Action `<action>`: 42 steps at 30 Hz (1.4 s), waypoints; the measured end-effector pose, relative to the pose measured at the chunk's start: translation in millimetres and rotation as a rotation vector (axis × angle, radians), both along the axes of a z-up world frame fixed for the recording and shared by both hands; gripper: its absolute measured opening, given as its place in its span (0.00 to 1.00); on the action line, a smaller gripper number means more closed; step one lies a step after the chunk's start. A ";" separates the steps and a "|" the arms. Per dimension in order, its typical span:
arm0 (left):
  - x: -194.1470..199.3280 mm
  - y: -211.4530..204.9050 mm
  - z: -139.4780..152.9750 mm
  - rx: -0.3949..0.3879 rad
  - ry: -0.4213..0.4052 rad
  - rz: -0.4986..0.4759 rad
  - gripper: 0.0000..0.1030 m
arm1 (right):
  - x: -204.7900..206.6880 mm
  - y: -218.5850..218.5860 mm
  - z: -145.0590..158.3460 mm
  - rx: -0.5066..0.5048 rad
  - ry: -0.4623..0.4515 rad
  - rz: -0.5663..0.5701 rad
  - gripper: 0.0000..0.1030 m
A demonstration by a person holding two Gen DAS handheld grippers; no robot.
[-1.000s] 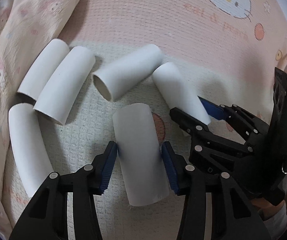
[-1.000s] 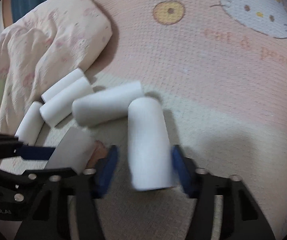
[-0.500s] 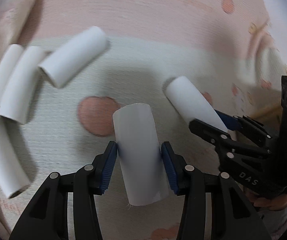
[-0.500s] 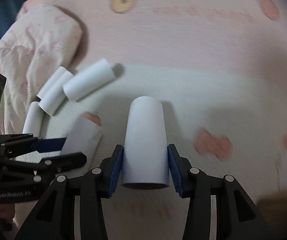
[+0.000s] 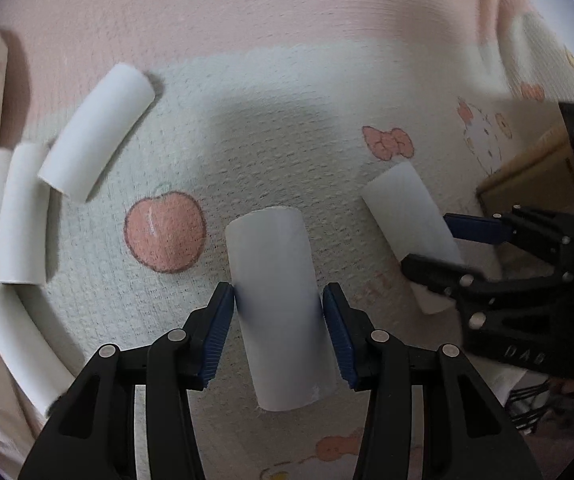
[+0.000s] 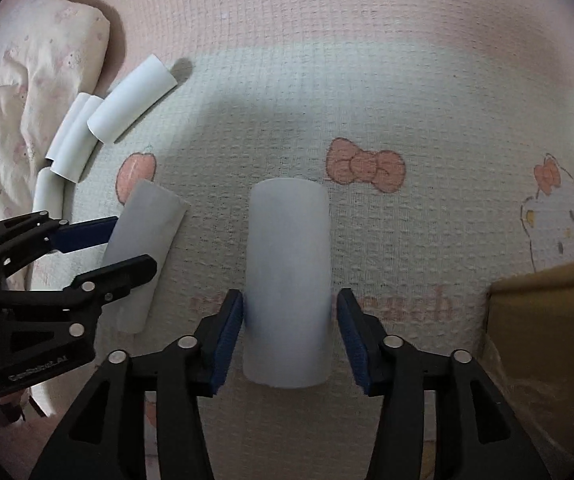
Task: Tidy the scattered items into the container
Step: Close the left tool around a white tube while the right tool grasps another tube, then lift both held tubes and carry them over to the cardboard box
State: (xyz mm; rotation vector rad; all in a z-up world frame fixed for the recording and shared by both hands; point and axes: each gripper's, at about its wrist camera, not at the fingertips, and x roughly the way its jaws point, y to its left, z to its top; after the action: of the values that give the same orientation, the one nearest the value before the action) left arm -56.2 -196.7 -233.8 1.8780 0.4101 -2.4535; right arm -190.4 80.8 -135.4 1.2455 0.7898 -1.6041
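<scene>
My left gripper (image 5: 278, 300) is shut on a white paper roll (image 5: 279, 304) and holds it above the patterned bedsheet. My right gripper (image 6: 289, 312) is shut on another white roll (image 6: 288, 280). Each gripper shows in the other's view, the right one (image 5: 443, 244) with its roll (image 5: 411, 220) and the left one (image 6: 127, 240) with its roll (image 6: 145, 248). Several more white rolls (image 5: 95, 132) lie in a cluster at the left, also in the right wrist view (image 6: 131, 98). A brown cardboard box (image 6: 547, 320) stands at the right, also seen in the left wrist view (image 5: 535, 176).
A crumpled cream pillowcase or cloth (image 6: 27, 80) lies at the left beside the cluster of rolls. The pink and pale-green sheet (image 6: 367, 100) with cartoon prints covers the whole surface.
Both grippers have carried their rolls to the right, away from the cluster. The right gripper closed on its roll. The cardboard box has come into view at the right.
</scene>
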 end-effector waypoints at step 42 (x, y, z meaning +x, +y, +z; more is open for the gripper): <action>36.8 29.2 59.4 -0.086 0.134 -0.074 0.47 | 58.6 -2.6 34.2 -0.008 0.058 -0.048 0.40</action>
State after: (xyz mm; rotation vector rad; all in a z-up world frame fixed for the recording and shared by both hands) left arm -19.4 -167.5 -174.4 1.7335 0.2386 -2.6085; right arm -131.8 78.2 -101.2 1.2256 0.7939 -1.6872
